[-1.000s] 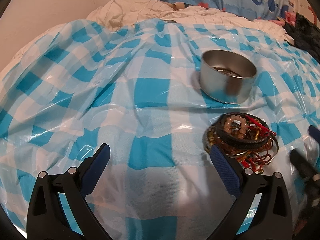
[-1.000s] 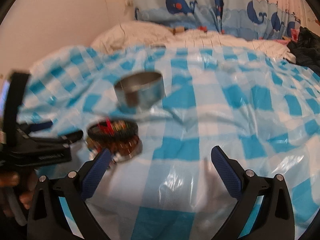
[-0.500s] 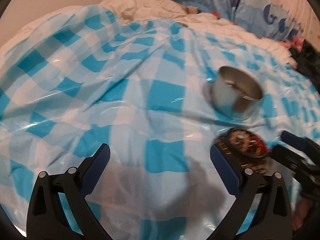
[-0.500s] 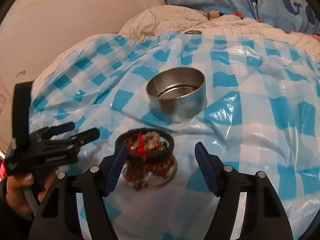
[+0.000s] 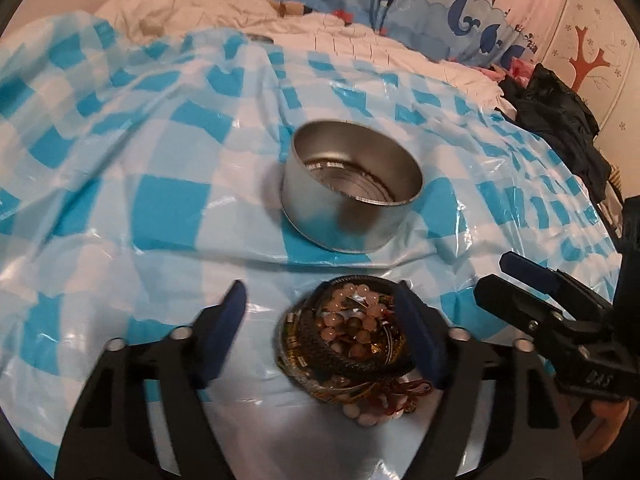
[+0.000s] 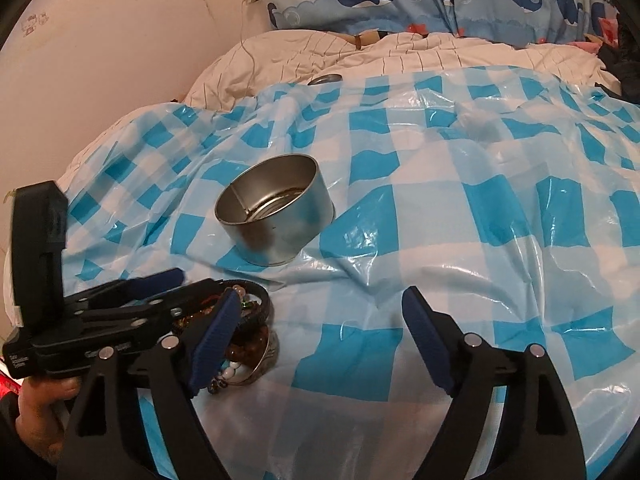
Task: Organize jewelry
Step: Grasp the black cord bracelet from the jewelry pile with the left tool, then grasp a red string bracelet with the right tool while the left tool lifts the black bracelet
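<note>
A metal tin [image 5: 352,196] stood beyond the jewelry pile [image 5: 352,340] as the left hand-held gripper [image 5: 320,320] straddled it, jaws wide; the right hand-held gripper [image 6: 320,332] gaped empty beside.

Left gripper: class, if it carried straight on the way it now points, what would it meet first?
The left gripper, open, would probably first meet the tangled heap of beaded bracelets and bangles lying between its fingers on the blue-checked plastic sheet. The round silver metal tin lies beyond; depth is unclear.
</note>
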`<state>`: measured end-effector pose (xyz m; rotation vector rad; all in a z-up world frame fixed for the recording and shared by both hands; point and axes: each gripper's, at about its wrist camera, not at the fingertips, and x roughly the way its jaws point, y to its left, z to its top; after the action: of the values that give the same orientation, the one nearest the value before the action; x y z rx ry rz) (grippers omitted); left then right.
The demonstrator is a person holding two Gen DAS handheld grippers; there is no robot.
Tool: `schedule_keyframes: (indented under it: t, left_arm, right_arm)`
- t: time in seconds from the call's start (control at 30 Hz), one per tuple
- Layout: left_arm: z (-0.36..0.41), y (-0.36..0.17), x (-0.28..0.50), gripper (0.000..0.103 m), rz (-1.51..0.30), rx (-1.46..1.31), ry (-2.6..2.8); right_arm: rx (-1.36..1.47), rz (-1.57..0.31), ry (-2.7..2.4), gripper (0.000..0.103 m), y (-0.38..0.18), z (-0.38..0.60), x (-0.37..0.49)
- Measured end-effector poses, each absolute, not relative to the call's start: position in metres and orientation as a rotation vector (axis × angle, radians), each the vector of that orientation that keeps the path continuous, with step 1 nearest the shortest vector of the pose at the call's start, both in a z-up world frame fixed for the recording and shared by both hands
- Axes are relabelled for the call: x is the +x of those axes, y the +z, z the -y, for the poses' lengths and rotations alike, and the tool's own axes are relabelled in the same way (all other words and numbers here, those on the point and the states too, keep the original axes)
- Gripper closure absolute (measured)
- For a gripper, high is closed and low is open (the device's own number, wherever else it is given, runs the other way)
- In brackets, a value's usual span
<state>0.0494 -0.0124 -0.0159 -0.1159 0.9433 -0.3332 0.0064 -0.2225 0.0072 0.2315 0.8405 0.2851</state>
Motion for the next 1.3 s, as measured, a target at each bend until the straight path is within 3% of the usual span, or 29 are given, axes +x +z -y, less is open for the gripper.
schedule_keyframes:
  t: [0.03,0.1,0.2,0.57,0.97,1.03,1.07,1.13,1.17,1.3]
  left_arm:
    - [0.012,-0.019,0.051,0.049,-0.957,-0.124,-0.333]
    - [0.006,-0.025,0.054,0.071,-0.977,-0.163,-0.343]
    - [-0.001,-0.027,0.053,0.092,-0.985,-0.177,-0.341]
    - [-0.04,0.005,0.042,0.095,-0.888,-0.31,-0.366]
    - [-0.069,0.0,0.039,0.095,-0.903,-0.34,-0.3]
    - [-0.069,0.0,0.038,0.095,-0.903,-0.339,-0.302]
    - [-0.069,0.0,0.038,0.095,-0.903,-0.34,-0.303]
    - [-0.069,0.001,0.038,0.095,-0.902,-0.34,-0.303]
    - [-0.069,0.0,0.038,0.095,-0.902,-0.341,-0.302]
    - [-0.069,0.0,0.038,0.095,-0.9,-0.338,-0.307]
  right_arm:
    - [0.228,-0.839,0.285,0.023,0.007,0.221,0.007]
    - [0.224,-0.833,0.285,0.022,0.008,0.221,0.006]
    - [0.219,-0.824,0.28,0.02,0.009,0.22,0.005]
    - [0.144,-0.825,0.341,0.02,0.008,0.201,0.001]
    - [0.017,-0.781,0.497,0.02,0.001,0.148,-0.008]
    - [0.028,-0.782,0.5,0.033,-0.003,0.147,-0.006]
    - [0.037,-0.796,0.507,0.053,-0.005,0.148,-0.004]
    - [0.06,-0.812,0.515,0.07,-0.008,0.151,-0.001]
    - [0.062,-0.811,0.511,0.086,-0.007,0.152,-0.002]
    - [0.114,-0.785,0.511,0.096,0.003,0.166,-0.005]
